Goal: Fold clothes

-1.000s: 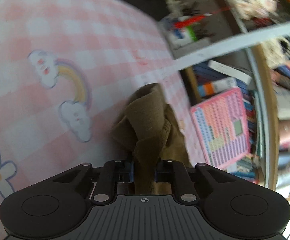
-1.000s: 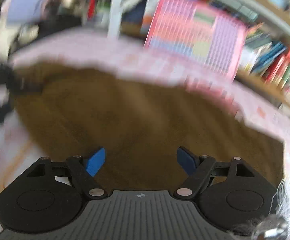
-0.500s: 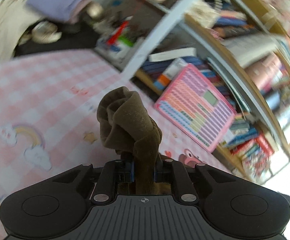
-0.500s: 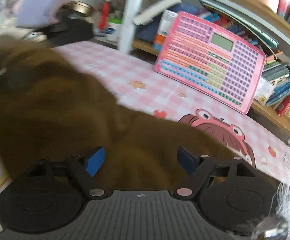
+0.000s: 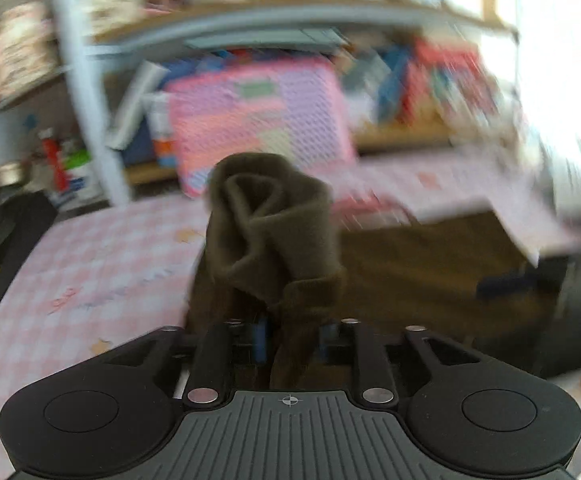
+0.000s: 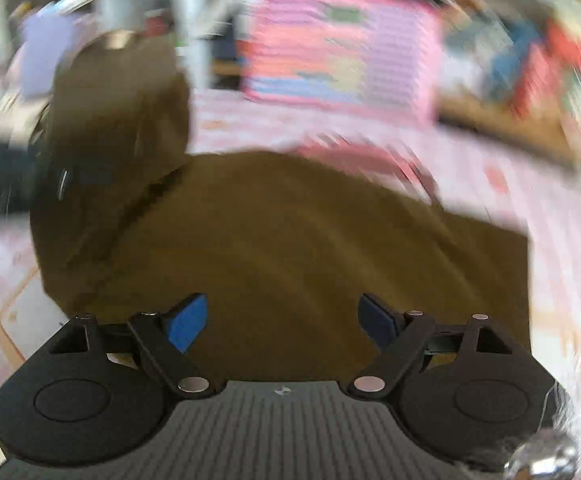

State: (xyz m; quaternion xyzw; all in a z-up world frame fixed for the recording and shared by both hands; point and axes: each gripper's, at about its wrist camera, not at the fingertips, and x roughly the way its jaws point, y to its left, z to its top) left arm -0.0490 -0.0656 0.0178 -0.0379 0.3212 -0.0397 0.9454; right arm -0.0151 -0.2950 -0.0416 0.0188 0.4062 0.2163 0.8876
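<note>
a: left wrist view: left gripper clenched on a bunched corner of the olive-brown soft knit garment. wad of fabric stands up above the jaws, rolled over on itself in a loose curl.

b: reason for the hold?

a: probably lifting one end clear of the pink-and-white checked tablecloth with cartoon prints, so that end can be carried over the rest for a fold. judgement only. rest of the garment trails off to the right and lies low on the cloth.

b: right wrist view?

a: right gripper released, blue pads wide apart, nothing between them. hovers over the flat part of the garment, which fills the middle of the view. likely placed there to pin or catch the lower edge; contact with the fabric cannot be told.

b: look of the garment?

a: matte, thick, fleece-like; soft ripples across the flat part, one straight edge at the right against the tablecloth. raised end shows at upper left in the right view, dark and folded over. garment type not clear.

b: surroundings?

a: pink plastic toy board with a coloured button grid leaning against a cluttered wooden bookshelf behind the table. heavy motion blur in both views, fine detail lost.

b: progress?

a: early, by estimate. no finished fold seen.
</note>
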